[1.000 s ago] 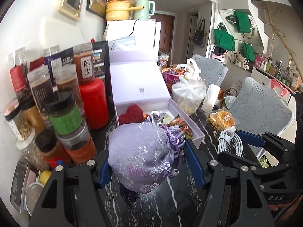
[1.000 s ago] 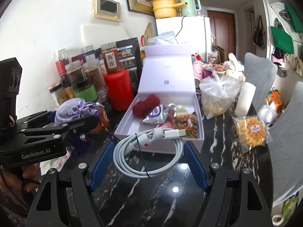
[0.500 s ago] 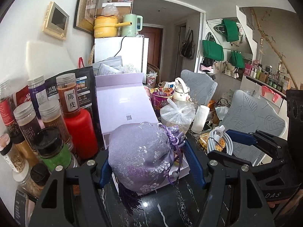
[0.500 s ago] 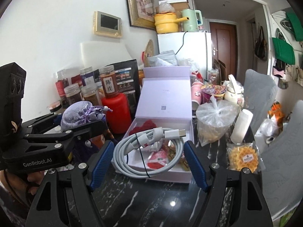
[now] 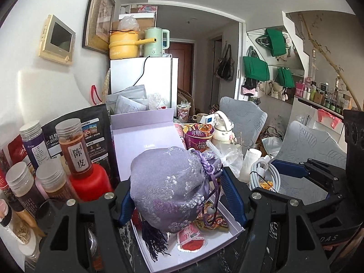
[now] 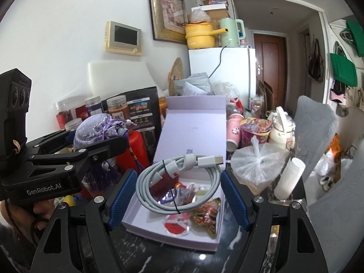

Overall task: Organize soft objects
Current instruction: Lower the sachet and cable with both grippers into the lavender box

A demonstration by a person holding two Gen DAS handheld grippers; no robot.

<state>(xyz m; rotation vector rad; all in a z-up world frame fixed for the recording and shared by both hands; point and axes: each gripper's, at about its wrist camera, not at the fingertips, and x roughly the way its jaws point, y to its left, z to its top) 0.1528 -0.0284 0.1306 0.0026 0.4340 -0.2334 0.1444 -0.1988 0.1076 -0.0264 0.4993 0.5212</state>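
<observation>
Left gripper [image 5: 179, 195] clamps purple pouch [image 5: 169, 188]; right gripper [image 6: 177, 195] clamps coiled cable [image 6: 179, 182]. Both hang above open box [image 6: 211, 234] already holding packets. 2 items left to drop in.

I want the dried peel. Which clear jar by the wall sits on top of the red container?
The orange-filled jar with the white Chinese-character label, standing on the red container; the other jars stand lower beside it.

Lilac brocade drawstring pouch [image 5: 173, 188], plump, knotted cord and dark tassel dangling, and coiled white charging cable [image 6: 179, 179], bound by thin black ties, both hanging in the air above open lavender box [image 6: 173, 229] holding snack packets.
</observation>
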